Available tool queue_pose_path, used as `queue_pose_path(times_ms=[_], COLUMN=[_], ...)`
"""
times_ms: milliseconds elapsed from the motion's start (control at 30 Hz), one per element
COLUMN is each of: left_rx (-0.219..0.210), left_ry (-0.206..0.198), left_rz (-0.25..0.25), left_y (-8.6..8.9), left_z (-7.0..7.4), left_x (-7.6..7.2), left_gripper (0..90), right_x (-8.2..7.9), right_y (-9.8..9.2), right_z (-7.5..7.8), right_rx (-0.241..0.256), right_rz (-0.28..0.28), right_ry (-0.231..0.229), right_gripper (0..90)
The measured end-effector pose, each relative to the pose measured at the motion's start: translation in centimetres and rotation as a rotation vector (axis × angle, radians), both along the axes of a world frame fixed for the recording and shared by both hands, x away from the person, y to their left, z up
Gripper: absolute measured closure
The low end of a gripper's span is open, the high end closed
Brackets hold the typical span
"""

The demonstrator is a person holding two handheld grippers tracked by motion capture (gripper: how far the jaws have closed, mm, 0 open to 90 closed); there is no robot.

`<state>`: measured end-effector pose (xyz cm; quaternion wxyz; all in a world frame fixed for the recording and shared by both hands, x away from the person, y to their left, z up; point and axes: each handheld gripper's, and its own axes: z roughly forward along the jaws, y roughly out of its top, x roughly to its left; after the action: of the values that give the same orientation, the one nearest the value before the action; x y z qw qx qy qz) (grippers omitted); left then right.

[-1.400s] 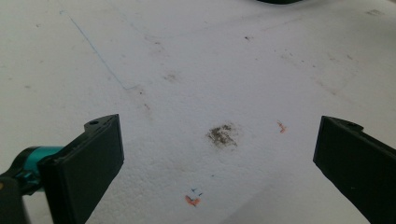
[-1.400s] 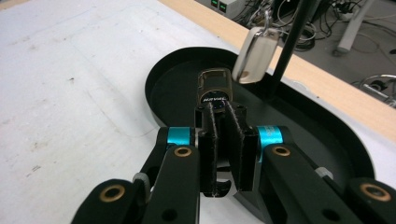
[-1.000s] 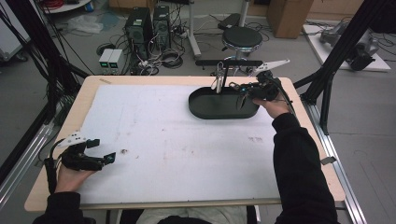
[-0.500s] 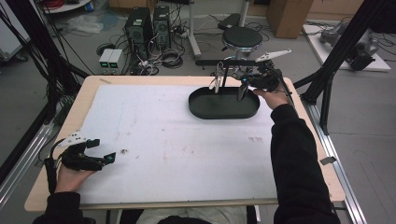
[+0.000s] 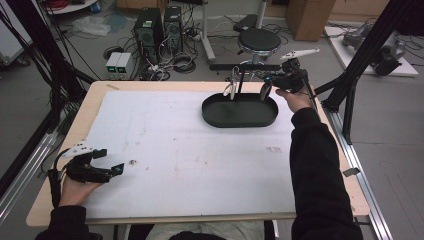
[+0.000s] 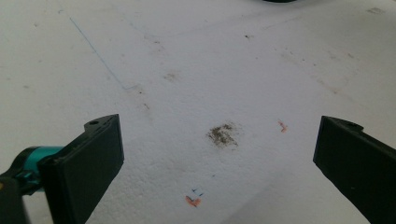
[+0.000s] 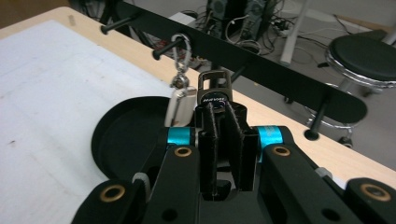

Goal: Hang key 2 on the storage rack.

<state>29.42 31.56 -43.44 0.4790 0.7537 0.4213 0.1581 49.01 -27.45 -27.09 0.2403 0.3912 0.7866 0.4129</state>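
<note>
Right gripper view has the right gripper (image 7: 219, 140) dead centre, jaws clamped on a small dark tag (image 7: 215, 98) with a metal loop on top. It sits just under the black rack (image 7: 261, 70) and its pegs, with a silver tag (image 7: 180, 105) already hanging from a peg at upper left. Both are above the black tray (image 5: 240, 112), upper right in the high view. The tag looks light, stiff and a bit slick, so gripping the flat body and leaving the loop free seems smart. The left gripper (image 6: 219, 154) rests at lower left, jaws wide apart over the bare white mat (image 6: 196, 60).
</note>
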Motion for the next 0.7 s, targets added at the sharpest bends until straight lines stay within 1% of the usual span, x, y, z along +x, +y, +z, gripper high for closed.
queue_pose_path(times_ms=[67,167,233,300,367,533,700], left_rx=[0.002,0.003,-0.001,-0.004,-0.003,-0.003,-0.002], left_ry=[0.001,0.002,0.002,0.002,0.001,0.002,0.003], left_rz=[0.000,-0.002,0.000,0.000,-0.005,-0.006,-0.006], left_y=[0.0,0.0,0.0,0.0,0.0,0.0,0.0], left_z=[0.0,0.0,0.0,0.0,0.0,0.0,0.0], left_x=[0.0,0.0,0.0,0.0,0.0,0.0,0.0], left_gripper=[2.2,2.2,2.2,2.2,2.2,2.2,2.2], right_x=[0.1,0.4,0.7,1.0,1.2,1.5,2.0], right_y=[0.2,0.5,0.7,0.8,1.1,1.6,1.7], right_z=[-0.1,-0.4,-0.7,-1.0,-1.3,-1.7,-2.2], right_rx=[-0.018,-0.023,-0.030,-0.031,-0.049,-0.068,-0.073], right_rz=[-0.018,-0.034,-0.045,-0.051,-0.053,-0.069,-0.103], right_ry=[-0.004,0.004,0.015,0.036,0.047,0.053,0.077], right_gripper=[83.8,83.7,83.7,83.7,83.7,83.7,83.7])
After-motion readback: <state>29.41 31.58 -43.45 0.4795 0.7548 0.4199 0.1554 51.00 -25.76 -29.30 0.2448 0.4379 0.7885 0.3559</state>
